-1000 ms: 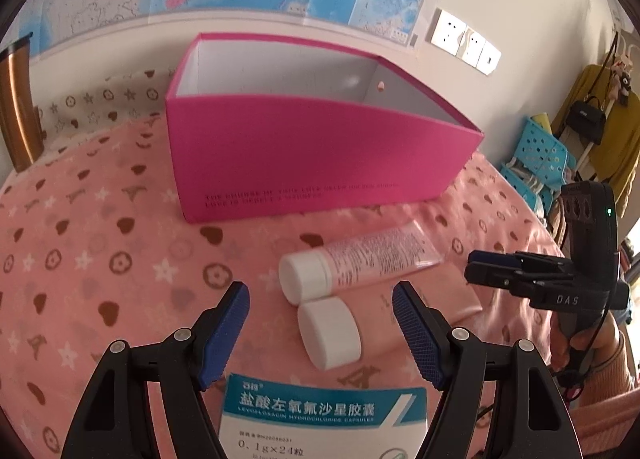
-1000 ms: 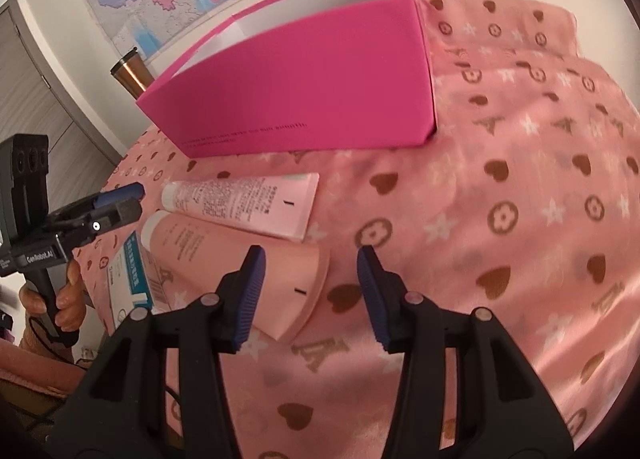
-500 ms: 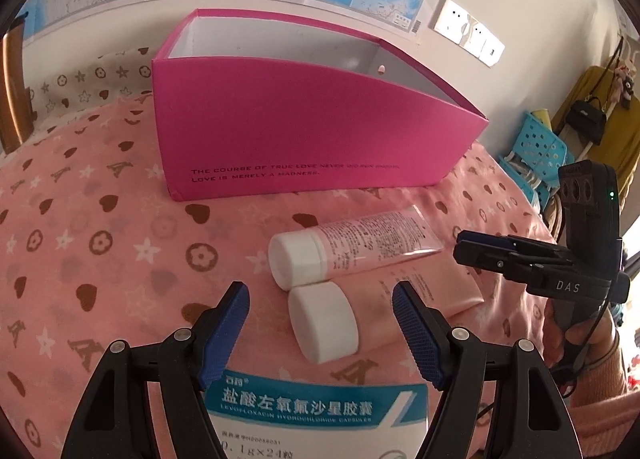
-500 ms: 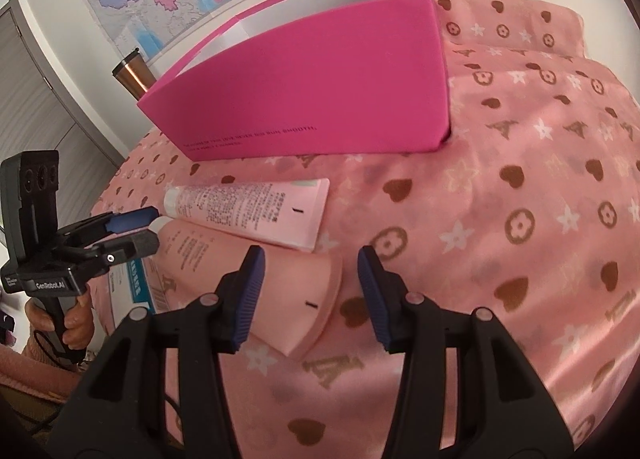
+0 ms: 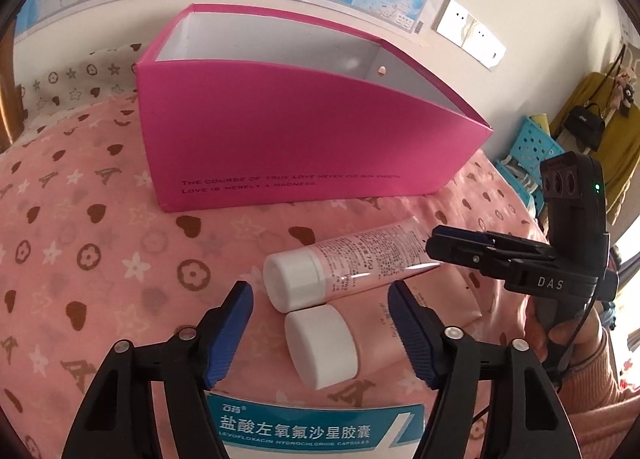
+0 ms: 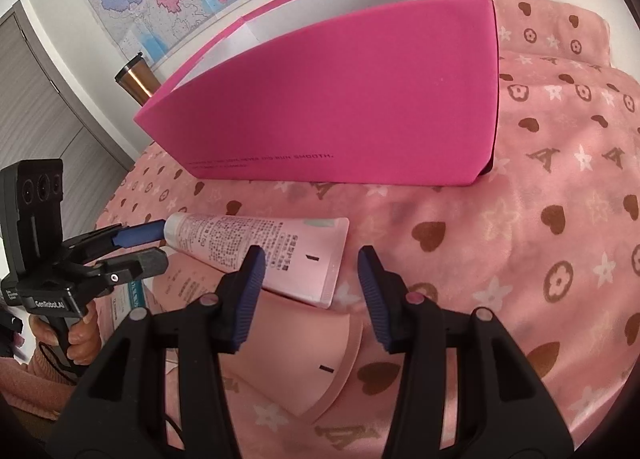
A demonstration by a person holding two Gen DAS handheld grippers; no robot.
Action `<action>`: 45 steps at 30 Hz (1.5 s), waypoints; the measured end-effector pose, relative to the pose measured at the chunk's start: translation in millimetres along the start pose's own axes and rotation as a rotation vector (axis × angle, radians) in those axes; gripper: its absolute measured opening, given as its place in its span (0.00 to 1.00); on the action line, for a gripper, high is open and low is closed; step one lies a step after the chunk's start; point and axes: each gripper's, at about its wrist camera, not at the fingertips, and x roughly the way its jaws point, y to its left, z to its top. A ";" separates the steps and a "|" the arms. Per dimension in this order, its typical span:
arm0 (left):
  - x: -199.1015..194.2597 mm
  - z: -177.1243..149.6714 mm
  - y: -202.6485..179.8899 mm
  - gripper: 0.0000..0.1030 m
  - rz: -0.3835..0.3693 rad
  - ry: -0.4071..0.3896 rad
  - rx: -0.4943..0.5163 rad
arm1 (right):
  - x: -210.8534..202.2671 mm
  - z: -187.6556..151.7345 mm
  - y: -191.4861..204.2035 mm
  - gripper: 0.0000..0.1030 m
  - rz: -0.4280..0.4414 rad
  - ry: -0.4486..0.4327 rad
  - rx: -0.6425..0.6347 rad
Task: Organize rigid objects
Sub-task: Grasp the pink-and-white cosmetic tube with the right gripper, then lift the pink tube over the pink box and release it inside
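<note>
On a bed covered by a pink blanket [image 5: 92, 227] printed with hearts, stars and flowers, 2 handheld grippers work from opposite sides over a small cluster of toiletries. In the left wrist view, the left gripper [image 5: 320, 323] sits at 6 o'clock with its blue pads apart; its jaws have just been closing a little, and the white caps of 2 tubes lie between them, with no pad pressing on either. The upper tube [image 5: 352, 267], pale pink with small print, lies on its side pointing toward 2 o'clock. The lower tube [image 5: 372, 335], a plainer peach colour, lies just beside it and touches it along one side. A white and teal medicine box [image 5: 296, 431] lies at 6 o'clock, partly under the gripper's arms. The open pink box [image 5: 304, 147] stands upright at 12 o'clock, well apart from the tubes, its white inside showing. At 3 o'clock the right gripper [image 5: 440, 249] reaches in, gripped by a hand [image 5: 576, 335] in a pink sleeve.

In the right wrist view, the left gripper [image 6: 148, 247] appears at 9 o'clock, one finger tip touching the upper tube's [image 6: 260, 247] cap end. The right gripper [image 6: 312, 295] is at 6 o'clock, about half open, hovering over the flat crimped ends of both tubes and holding nothing. A copper tumbler [image 6: 134, 79] stands at 10 o'clock behind the pink box [image 6: 360, 99].
</note>
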 end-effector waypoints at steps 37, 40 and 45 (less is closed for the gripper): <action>-21.9 28.9 -48.8 0.67 -0.025 -0.084 0.143 | -51.9 12.6 11.8 0.50 -0.032 -0.123 -0.060; -25.2 31.4 -53.4 0.67 -0.027 -0.097 0.155 | -57.0 13.6 12.5 0.50 -0.042 -0.138 -0.065; -29.7 33.0 -59.6 0.67 -0.029 -0.114 0.176 | -62.5 15.5 14.5 0.50 -0.053 -0.155 -0.068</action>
